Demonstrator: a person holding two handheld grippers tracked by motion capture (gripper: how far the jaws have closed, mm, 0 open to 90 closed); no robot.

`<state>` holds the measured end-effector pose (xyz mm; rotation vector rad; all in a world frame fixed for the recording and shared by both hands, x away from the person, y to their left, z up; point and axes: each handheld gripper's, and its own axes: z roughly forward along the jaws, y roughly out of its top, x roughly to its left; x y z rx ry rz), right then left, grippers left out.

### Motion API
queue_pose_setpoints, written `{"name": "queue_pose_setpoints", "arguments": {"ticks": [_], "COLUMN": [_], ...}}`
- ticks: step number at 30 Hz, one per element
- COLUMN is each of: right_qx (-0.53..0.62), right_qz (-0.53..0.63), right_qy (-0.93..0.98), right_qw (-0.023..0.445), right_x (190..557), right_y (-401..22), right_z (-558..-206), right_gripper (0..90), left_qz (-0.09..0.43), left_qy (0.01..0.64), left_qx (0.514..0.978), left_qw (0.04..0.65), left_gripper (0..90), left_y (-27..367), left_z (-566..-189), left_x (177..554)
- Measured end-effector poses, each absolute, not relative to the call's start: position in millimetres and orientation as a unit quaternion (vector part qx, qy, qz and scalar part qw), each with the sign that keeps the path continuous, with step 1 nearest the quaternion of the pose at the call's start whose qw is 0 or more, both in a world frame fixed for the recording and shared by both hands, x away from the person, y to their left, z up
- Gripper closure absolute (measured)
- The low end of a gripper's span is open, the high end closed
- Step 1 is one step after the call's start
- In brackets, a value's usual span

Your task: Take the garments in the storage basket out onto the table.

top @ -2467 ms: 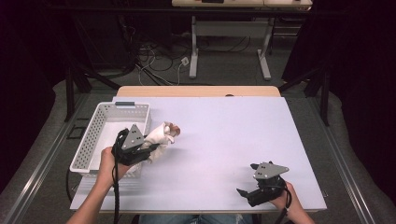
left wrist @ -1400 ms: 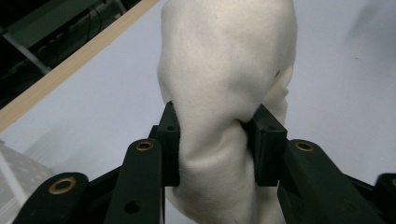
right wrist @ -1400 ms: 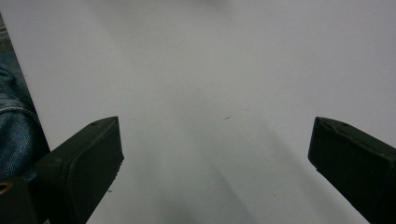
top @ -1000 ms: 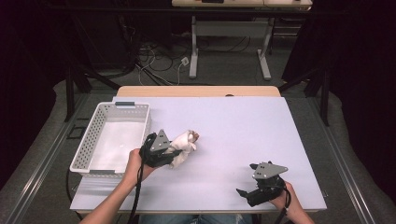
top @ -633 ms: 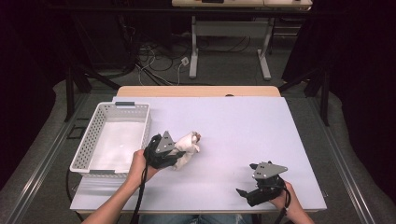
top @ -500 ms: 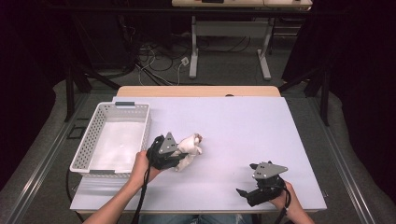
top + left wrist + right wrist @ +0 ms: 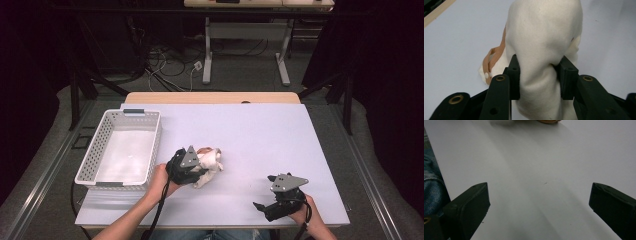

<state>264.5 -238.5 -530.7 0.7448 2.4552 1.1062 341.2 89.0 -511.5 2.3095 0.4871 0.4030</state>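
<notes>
Big white tabletop (image 7: pixel 260 130) takes up most of the scene, with a strip of bare wood showing along its far edge. On its left side sits one white plastic basket (image 7: pixel 88 159) with perforated walls, long side running near to far.

One soft toy (image 7: pixel 210 161) here, cream-coloured plush with a tan strap (image 7: pixel 492 56) that has a little white snap on it. It's just right of the basket, roughly mid-tabletop toward the near side, and it looks like it's resting on the surface or barely off it, can't say which.

Two forearms come in from the near edge. The left one angles up and to the right, hand (image 7: pixel 161 181) wrapped around the back of the left hand-held gripper (image 7: pixel 196 167), which points right and a bit far, held low over the tabletop. Its jaws are clamped on the soft toy, and in the left gripper view you can see both pads (image 7: pixel 514 72) digging into the plush so the fabric bulges out above and below them.

The right hand (image 7: pixel 307 212) is tucked down at the near right corner, holding the right hand-held gripper (image 7: pixel 262 206) low and pointing left. That one has its jaws standing wide apart with nothing but bare tabletop between them.

So the count: two hand-held grippers, one basket, one toy.
</notes>
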Motion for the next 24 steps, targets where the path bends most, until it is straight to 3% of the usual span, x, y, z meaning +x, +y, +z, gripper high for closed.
{"name": "queue_pose_setpoints", "arguments": {"ticks": [17,21,24], "right_qx": [0.260,0.258,0.260], "right_qz": [0.388,0.391,0.391], "right_qy": [0.867,0.866,0.866], "right_qw": [0.174,0.175,0.174], "right_x": [264,264,264], "right_y": [-239,-239,-239], "right_z": [-531,-531,-531], "right_gripper": [2.9,2.9,2.9], "left_qz": [0.135,0.127,0.132], "left_qy": [0.181,0.182,0.188], "left_qx": [0.905,0.908,0.907], "left_qw": [0.360,0.355,0.352], "left_gripper": [57.9,52.7,43.2], "left_y": [74,73,73], "left_z": [-522,-522,-522], "left_x": [341,340,339]}}
